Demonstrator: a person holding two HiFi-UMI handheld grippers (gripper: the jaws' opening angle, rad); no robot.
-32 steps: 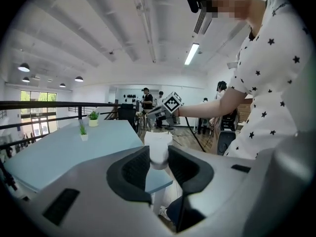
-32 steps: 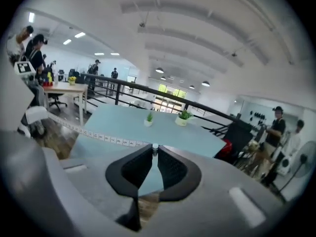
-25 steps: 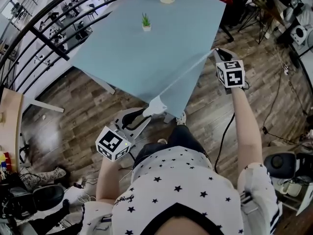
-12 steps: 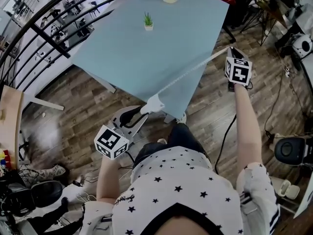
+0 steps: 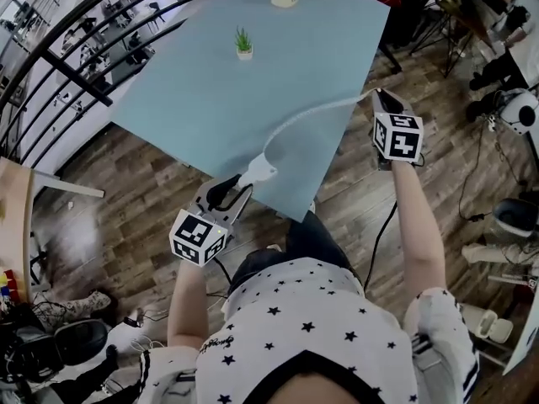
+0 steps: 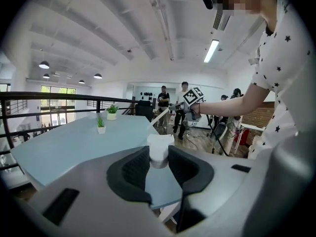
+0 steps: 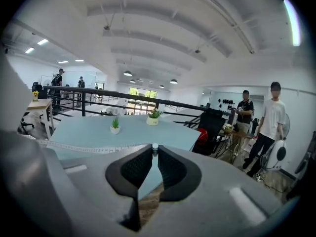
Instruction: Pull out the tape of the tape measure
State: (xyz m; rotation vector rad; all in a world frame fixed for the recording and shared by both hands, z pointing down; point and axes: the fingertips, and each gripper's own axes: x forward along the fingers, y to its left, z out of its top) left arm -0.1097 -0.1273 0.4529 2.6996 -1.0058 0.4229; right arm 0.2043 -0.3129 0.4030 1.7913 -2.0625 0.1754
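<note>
Over the near edge of the blue table [image 5: 210, 66], the left gripper [image 5: 247, 185] clamps the white tape measure case [image 5: 258, 173] at centre frame, while the right gripper [image 5: 379, 96], upper right, pinches the end of the curved tape [image 7: 85, 148].

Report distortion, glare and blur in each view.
Head view: fisheye bows the railing; light is soft and even. Left gripper view: black round vignette, ceiling lamp blown out, tape measure case fairly sharp. Right gripper view: same vignette, tape ticks visible but too small to read.
</note>
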